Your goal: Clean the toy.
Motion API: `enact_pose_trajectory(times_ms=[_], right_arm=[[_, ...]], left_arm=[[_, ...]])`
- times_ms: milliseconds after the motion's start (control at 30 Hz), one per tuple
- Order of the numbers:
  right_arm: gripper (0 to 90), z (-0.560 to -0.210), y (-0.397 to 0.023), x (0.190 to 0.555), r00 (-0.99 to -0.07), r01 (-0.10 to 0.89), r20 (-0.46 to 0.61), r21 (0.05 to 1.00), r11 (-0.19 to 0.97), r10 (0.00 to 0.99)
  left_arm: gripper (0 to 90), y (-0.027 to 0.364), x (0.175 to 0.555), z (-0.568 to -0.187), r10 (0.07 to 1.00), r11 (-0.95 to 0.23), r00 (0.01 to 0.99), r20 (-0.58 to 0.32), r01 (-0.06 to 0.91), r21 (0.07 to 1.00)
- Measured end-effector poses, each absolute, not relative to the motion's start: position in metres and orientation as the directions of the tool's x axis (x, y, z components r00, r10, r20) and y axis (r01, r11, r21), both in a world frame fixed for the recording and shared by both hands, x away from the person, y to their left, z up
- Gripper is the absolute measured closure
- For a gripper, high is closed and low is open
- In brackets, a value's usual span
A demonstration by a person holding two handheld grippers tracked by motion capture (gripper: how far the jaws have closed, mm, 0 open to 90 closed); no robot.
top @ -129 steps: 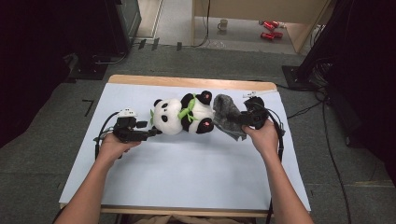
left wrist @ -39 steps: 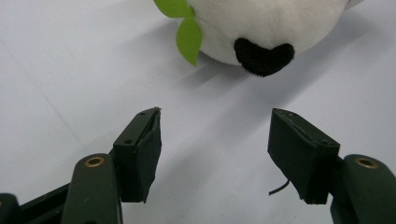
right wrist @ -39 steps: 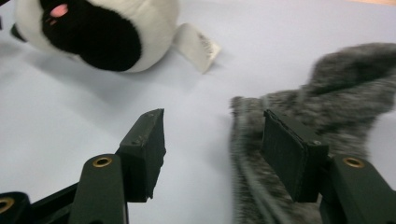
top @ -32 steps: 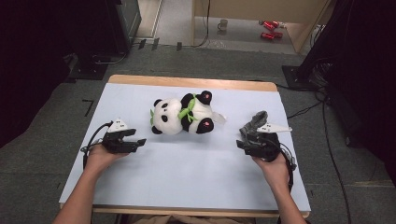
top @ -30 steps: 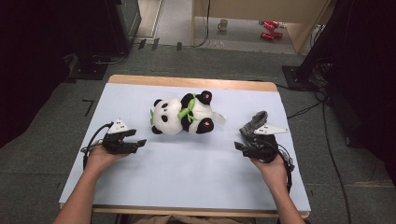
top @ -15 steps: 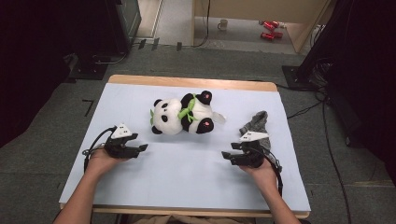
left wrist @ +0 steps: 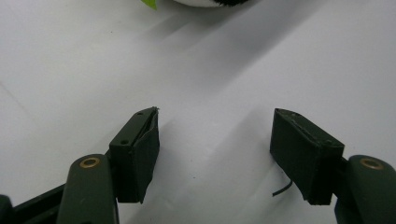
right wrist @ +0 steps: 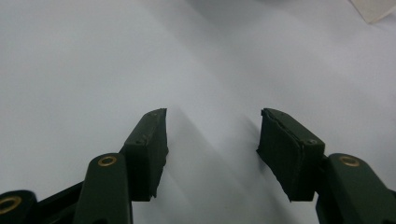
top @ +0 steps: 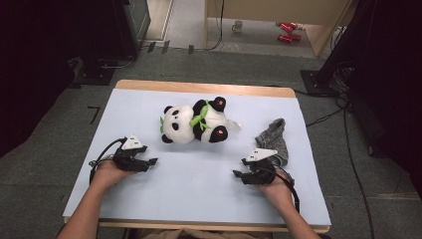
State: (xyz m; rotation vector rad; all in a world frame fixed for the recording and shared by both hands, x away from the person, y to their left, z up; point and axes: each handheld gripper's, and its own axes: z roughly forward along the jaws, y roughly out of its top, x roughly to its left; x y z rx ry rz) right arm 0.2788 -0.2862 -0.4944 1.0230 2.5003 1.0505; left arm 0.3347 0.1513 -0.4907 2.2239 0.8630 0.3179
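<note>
On the pale table [top: 199,199], your left gripper [top: 152,162] and right gripper [top: 238,175] both rest released, nothing between their jaws. The panda toy [top: 196,121] lies well ahead between them; the grey cloth [top: 273,139] sits just beyond your right gripper.

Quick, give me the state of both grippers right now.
Left gripper: open, nothing between the jaws, over bare table.
Right gripper: open, holding nothing, over bare table.

A lab or recording studio, not a home. A table [top: 149,209] with a pale blue top stands on grey carpet tiles [top: 59,149], ringed by dark equipment stands [top: 107,59], trailing cables [top: 323,117] and black curtains [top: 30,74].
</note>
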Motion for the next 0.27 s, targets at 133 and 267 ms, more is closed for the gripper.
enact_pose_trajectory(times_ms=[133,267], right_arm=[[37.7,-0.4967,-0.2879,0.2775,-0.732,0.501,0.053,0.717,0.485,0.679],[31.8,-0.5004,-0.2881,0.2742,-0.745,0.474,0.043,0.736,0.483,0.665]], left_arm=[[31.2,0.1524,0.3343,-0.4917,0.66,-0.519,0.751,-0.027,0.481,0.707],[30.7,0.1523,0.3343,-0.4919,0.657,-0.521,0.754,-0.026,0.478,0.707]])
